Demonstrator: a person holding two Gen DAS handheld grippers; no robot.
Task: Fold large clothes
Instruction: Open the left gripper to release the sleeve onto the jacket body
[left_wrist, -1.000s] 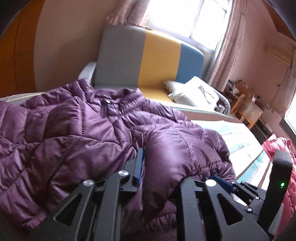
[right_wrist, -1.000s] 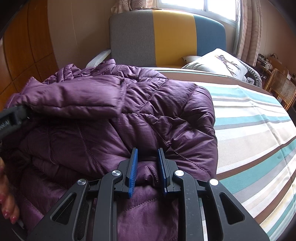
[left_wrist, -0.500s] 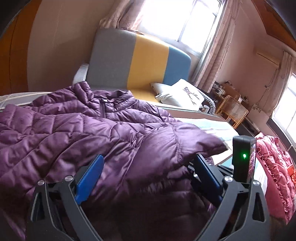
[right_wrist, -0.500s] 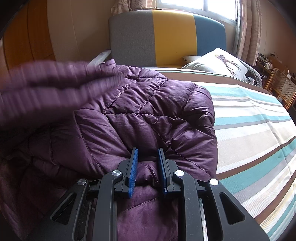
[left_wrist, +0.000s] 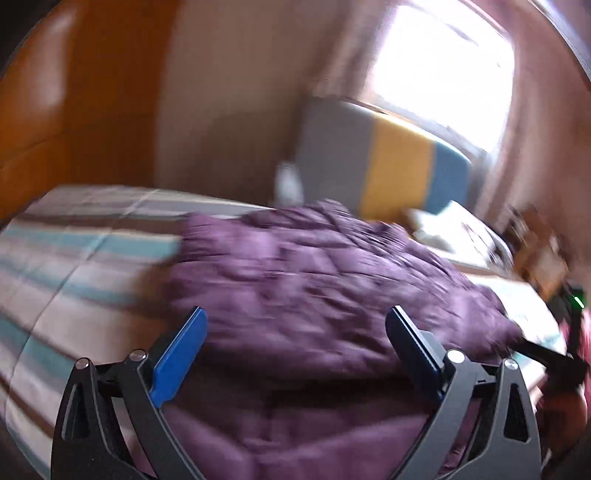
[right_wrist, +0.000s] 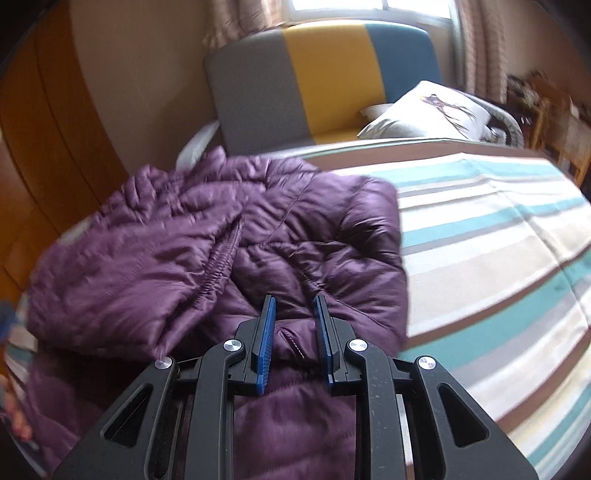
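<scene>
Right gripper (right_wrist: 293, 334) pinches a fold of purple puffer jacket (right_wrist: 207, 251) near its hem. Left gripper (left_wrist: 295, 347) jaws wide, closing a little, apparently clear of fabric; view blurred. Jacket heaped on striped bedspread (right_wrist: 480, 229). Beyond, tricolour headboard (right_wrist: 325, 74), pillow (right_wrist: 424, 110).

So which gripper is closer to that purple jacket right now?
Right. The right gripper is clamped on a fold of the purple jacket; the left gripper hovers open above it, fingers spread, gripping nothing.

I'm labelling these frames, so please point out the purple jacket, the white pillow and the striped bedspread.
purple jacket (right_wrist: 207, 258): right wrist view, quilted front panel.
white pillow (right_wrist: 424, 110): right wrist view, its printed face.
striped bedspread (right_wrist: 498, 229): right wrist view, bare striped part beside the jacket.
</scene>
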